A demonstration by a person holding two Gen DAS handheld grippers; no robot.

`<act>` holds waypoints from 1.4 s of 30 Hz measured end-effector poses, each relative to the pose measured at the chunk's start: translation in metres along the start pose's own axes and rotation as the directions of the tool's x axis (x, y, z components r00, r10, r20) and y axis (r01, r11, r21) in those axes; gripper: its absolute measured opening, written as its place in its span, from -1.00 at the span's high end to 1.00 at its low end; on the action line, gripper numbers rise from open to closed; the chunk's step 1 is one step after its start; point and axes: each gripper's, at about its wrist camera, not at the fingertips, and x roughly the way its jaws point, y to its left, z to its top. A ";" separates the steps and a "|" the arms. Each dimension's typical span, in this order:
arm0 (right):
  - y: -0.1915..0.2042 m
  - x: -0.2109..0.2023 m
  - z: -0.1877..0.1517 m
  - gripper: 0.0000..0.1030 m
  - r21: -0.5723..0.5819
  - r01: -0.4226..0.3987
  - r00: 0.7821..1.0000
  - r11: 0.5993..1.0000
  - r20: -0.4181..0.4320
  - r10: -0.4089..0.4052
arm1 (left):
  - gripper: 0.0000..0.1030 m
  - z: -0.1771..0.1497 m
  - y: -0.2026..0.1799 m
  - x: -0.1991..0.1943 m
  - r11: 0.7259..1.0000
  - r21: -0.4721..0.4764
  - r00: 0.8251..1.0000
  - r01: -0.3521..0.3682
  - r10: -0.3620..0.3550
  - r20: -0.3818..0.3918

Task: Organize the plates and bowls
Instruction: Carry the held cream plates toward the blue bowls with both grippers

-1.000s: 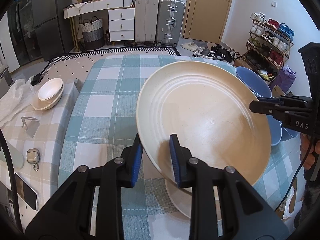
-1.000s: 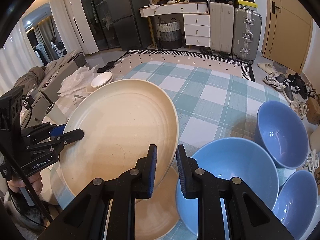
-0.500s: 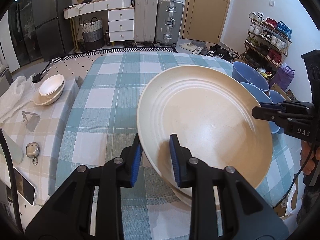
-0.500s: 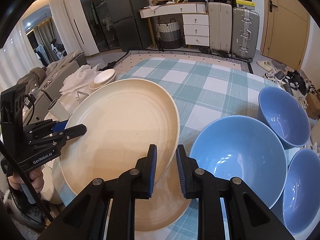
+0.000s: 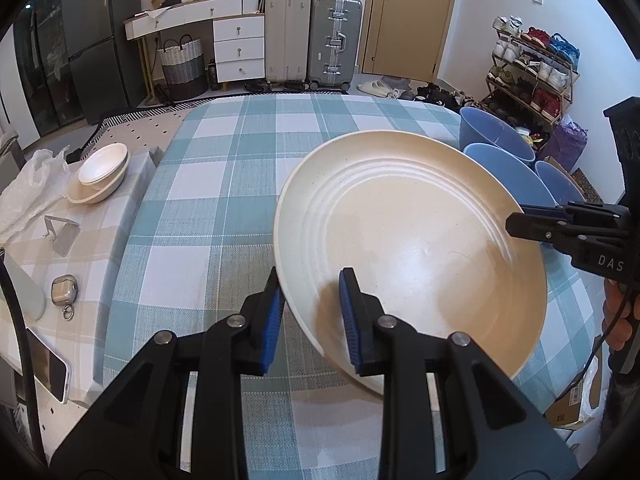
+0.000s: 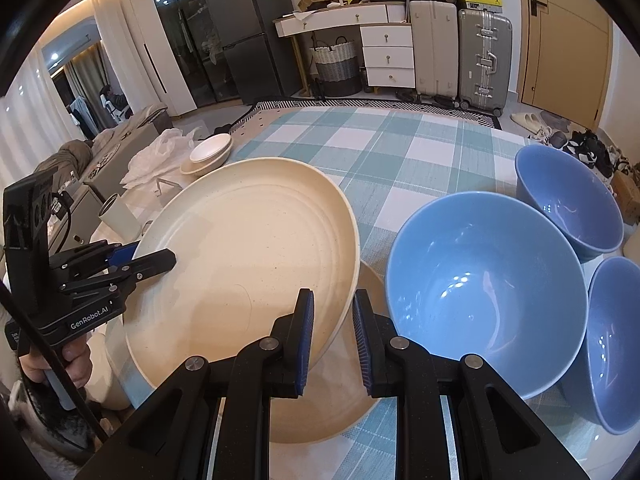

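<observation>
A large cream plate (image 5: 412, 248) (image 6: 244, 256) hangs just above the table, held from both sides. My left gripper (image 5: 310, 312) is shut on its near rim, and shows at the left in the right wrist view (image 6: 136, 256). My right gripper (image 6: 332, 336) is shut on the opposite rim, and shows at the right in the left wrist view (image 5: 516, 224). A second cream plate (image 6: 328, 400) lies on the cloth right under the held one. Three blue bowls stand to the right: a big one (image 6: 484, 292), one behind (image 6: 568, 196), one at the edge (image 6: 616, 344).
The table has a teal checked cloth (image 5: 224, 184). On a side table at the left are stacked white bowls (image 5: 100, 172), a plastic bag (image 5: 32, 188), an earbud case (image 5: 63, 289) and a phone (image 5: 50, 364). Suitcases, drawers and a shoe rack stand beyond.
Both grippers have carried the cream plate down and nearer the table's front edge, closing over the plate that lies there. The blue bowls now show more fully.
</observation>
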 end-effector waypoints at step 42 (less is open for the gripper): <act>-0.012 0.025 -0.043 0.60 0.019 0.081 0.995 0.997 -0.054 -0.080 | 0.53 -0.031 -0.022 0.068 0.998 0.057 0.995 0.005 0.000 -0.100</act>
